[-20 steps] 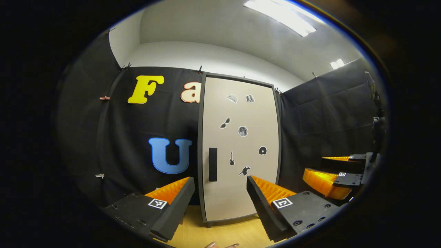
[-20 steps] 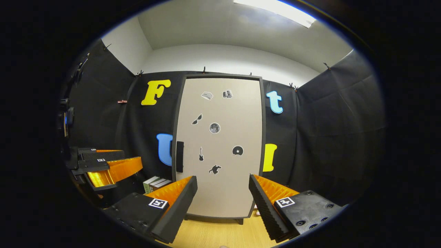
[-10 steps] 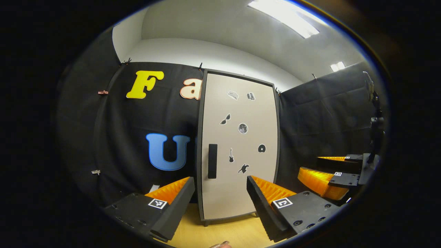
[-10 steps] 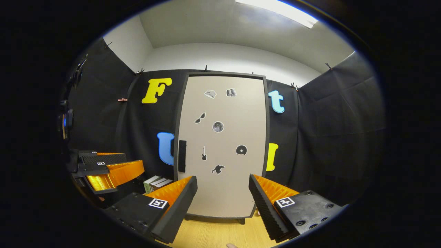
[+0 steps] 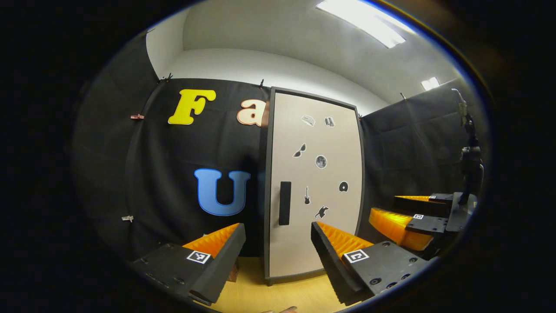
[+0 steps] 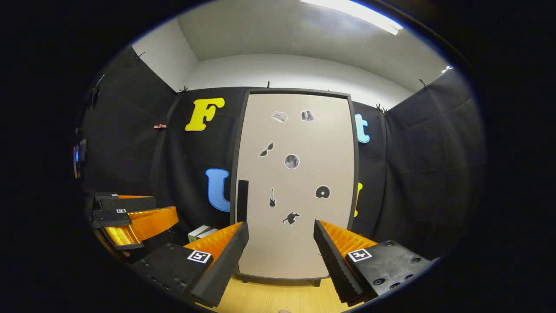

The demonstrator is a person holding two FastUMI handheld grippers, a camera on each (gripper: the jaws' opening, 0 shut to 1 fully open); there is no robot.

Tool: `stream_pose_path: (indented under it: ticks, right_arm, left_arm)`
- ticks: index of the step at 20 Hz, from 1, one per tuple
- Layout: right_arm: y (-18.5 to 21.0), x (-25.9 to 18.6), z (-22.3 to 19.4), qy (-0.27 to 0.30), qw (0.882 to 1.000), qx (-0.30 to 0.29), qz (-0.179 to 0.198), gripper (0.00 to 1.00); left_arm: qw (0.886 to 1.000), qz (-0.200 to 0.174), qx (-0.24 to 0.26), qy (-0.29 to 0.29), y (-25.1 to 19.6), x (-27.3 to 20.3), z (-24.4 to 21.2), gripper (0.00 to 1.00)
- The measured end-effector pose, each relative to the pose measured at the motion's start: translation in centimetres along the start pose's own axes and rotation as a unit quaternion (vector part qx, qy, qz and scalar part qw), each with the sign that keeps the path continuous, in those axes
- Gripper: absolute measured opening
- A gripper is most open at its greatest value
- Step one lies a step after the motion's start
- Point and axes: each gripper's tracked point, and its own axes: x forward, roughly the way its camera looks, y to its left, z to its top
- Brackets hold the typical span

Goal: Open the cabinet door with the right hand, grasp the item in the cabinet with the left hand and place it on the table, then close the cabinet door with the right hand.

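Cabinet door point(image 6: 295, 182) stands shut ahead of both grippers, and nearest to me in the right gripper view the right gripper point(image 6: 281, 256) has its fingers spread wide over the wooden table point(image 6: 278, 300), holding nothing. In the left gripper view I see the left gripper point(image 5: 278, 256) likewise spread and empty, with the right gripper farther off at its right. Beyond them the door carries a dark vertical handle point(image 6: 242, 201) near its left edge and small stickers point(image 6: 291, 161); the cabinet point(image 5: 313, 182) stands on the table against the black cloth wall point(image 5: 195, 152).

black cloth walls point(image 6: 417, 174), white ceiling point(image 6: 278, 39) with strip light point(image 6: 352, 15), wooden tabletop point(image 6: 278, 298)
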Motion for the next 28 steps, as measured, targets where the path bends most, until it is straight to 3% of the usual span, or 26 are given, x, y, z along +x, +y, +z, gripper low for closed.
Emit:
stream_pose_path:
  ticks: [13, 28]
  right_arm:
    - [7.0, 9.1, -1.4, -0.002, 0.999, 0.014, 0.039, 0.97]
    - [9.2, 18.8, -5.1, 0.01, 1.0, 0.002, 0.01, 0.96]
  left_arm:
    - [1.0, 0.02, -0.015, 0.016, 4.1, 0.6, -1.4, 0.95]
    - [0.998, 0.05, -0.038, 0.028, 8.3, 0.8, -3.5, 0.95]
